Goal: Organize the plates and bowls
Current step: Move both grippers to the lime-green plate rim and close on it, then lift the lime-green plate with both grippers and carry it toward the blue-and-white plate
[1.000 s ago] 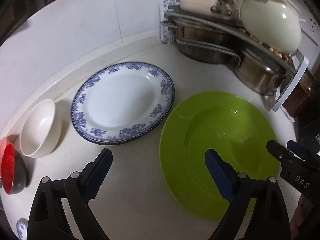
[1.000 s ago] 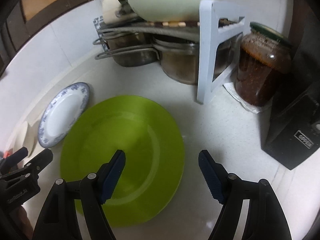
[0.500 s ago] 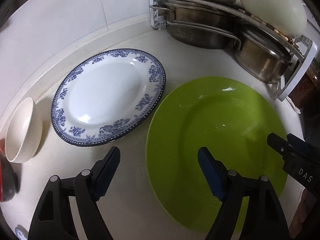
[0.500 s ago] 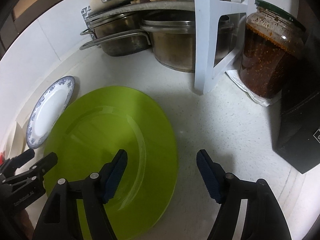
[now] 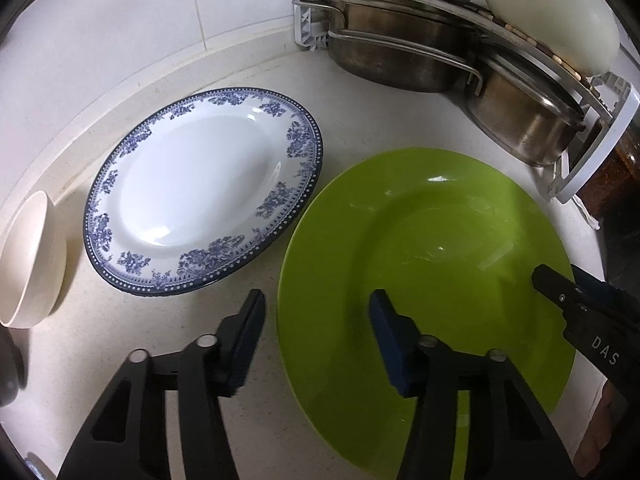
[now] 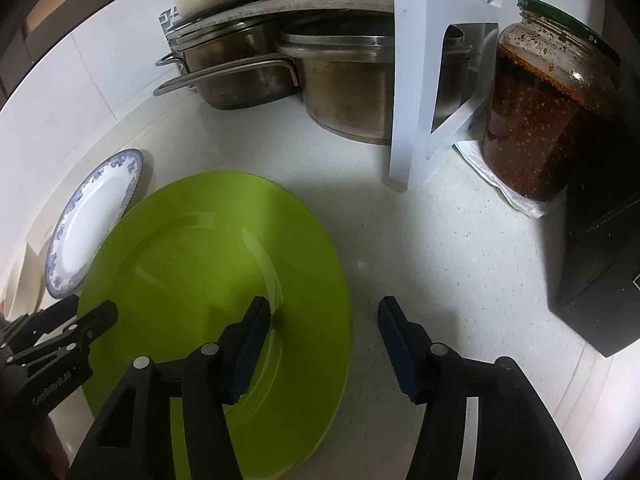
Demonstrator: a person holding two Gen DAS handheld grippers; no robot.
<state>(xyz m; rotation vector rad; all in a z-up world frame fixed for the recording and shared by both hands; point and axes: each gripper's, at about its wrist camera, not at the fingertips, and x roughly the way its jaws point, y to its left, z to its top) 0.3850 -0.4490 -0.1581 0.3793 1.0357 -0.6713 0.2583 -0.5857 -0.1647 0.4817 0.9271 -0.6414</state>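
Both grippers have come lower and closer to the green plate than a second ago, and their jaws are closing. Left gripper now stands at a middle width astride the plate's rim at about 9 o'clock, one finger over the table, the other over the green surface; the pads do not press yet. Right gripper is also at middle width, astride the opposite rim near 3 o'clock, likewise without contact that I can see. The green plate lies flat on the table, just beside the blue-patterned plate at its 10 o'clock, with the cream bowl farther left. I judge that a two-sided grasp of the green plate is being prepared, probably to lift it for stacking.
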